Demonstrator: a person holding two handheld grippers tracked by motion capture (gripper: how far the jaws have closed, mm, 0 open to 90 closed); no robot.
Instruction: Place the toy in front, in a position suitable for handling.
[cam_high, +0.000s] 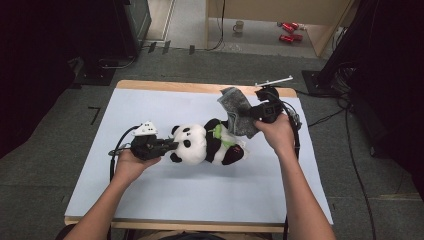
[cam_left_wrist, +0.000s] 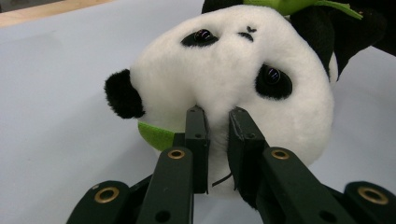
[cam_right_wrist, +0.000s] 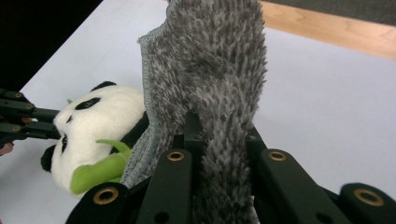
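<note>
1. The toy panda (cam_high: 202, 144) lies on its back in the middle of the white bench (cam_high: 150, 200).
2. The left tongs (cam_left_wrist: 218, 116) are clenched on the fur at the top of its head, holding it in place.
3. The right tongs (cam_right_wrist: 219, 126) grip a fuzzy grey cloth (cam_right_wrist: 210, 70), held up just beside the panda's legs.
4. The step looks like wiping or covering; next, bring the cloth down onto the panda's tummy.
</note>
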